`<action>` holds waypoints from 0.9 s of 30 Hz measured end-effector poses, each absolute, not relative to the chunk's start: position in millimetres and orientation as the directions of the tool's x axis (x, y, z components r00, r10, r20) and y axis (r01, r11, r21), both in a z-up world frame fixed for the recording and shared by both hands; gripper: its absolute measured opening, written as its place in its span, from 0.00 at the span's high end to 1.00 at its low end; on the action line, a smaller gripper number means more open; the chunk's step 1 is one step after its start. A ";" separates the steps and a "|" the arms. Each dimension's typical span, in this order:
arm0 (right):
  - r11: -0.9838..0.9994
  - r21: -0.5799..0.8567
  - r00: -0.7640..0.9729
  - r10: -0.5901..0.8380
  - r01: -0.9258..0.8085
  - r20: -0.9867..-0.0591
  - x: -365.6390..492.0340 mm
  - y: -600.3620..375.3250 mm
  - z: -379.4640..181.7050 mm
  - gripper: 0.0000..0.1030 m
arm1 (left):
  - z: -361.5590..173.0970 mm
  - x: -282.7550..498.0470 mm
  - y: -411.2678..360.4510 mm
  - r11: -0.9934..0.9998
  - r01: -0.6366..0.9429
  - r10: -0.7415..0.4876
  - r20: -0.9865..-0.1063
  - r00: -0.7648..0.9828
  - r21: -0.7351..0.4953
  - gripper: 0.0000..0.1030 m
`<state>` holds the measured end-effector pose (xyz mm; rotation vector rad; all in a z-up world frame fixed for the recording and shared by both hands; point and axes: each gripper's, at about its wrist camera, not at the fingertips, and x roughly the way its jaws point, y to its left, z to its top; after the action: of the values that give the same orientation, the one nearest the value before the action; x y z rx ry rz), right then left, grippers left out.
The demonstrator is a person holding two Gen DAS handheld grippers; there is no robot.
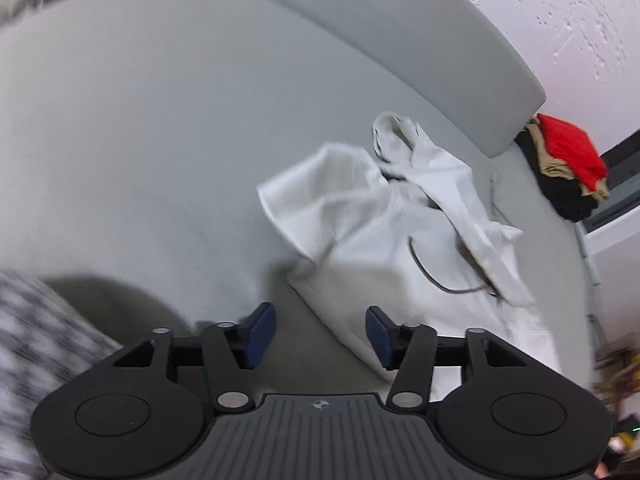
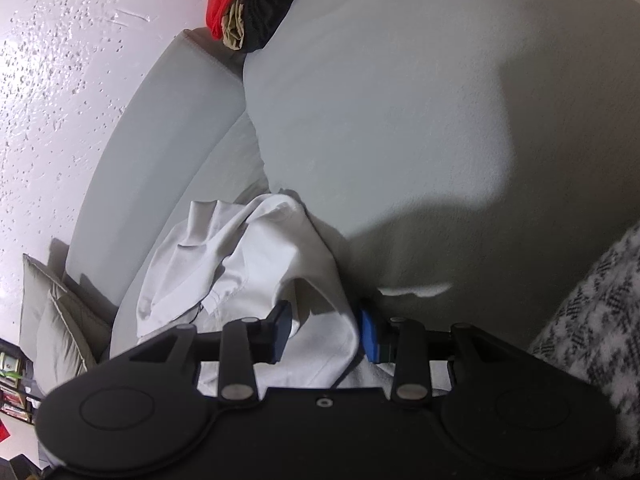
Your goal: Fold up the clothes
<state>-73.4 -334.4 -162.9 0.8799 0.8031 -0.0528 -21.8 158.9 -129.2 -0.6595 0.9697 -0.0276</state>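
my left gripper (image 1: 321, 335) has its jaws apart, nothing between the blue pads, just bare cushion under them; the corner of the white garment (image 1: 400, 240) lies just beside the right-hand pad. my right gripper (image 2: 326, 332) also stands with jaws apart, a fold of the white garment (image 2: 256, 272) lying between the pads; i can't tell if either pad presses on it. garment is crumpled, partly bunched, on the grey sofa seat (image 1: 140, 140) near the backrest (image 1: 400, 32). a dark cord (image 1: 432, 276) curls across the cloth. pile of red, tan and black clothes (image 1: 568, 164) sits at the far end of the seat, well apart. black-and-white checked fabric (image 2: 592, 320) at the near edge. beige cushion (image 2: 52, 320) against the textured white wall (image 2: 60, 60). shelf with books (image 2: 12, 388) at the lower left of the right view.
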 end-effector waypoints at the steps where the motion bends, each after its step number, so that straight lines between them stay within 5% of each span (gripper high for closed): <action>1: 0.653 0.670 0.714 0.275 0.353 -0.644 -72.5 -333.5 -163.8 0.65 | -131.1 -20.6 159.6 0.793 -0.270 -0.319 -0.750 0.580 -0.546 0.47; 5: 0.647 0.680 0.717 0.287 0.344 -0.635 -69.2 -329.5 -166.2 0.65 | -137.6 -16.8 163.4 0.730 -0.286 -0.386 -0.720 0.577 -0.621 0.40; 16: 0.639 0.693 0.727 0.293 0.334 -0.621 -71.3 -327.9 -167.7 0.65 | -150.8 -15.8 154.9 0.596 -0.301 -0.518 -0.643 0.565 -0.744 0.44; 27: 0.623 0.711 0.748 0.292 0.324 -0.597 -75.1 -330.1 -166.8 0.65 | -142.8 -36.2 170.1 0.551 -0.308 -0.413 -0.574 0.707 -0.775 0.66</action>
<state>-75.1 -330.1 -166.8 0.9211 0.7540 -0.0209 -36.2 170.1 -142.8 -1.0162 0.8202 -0.0709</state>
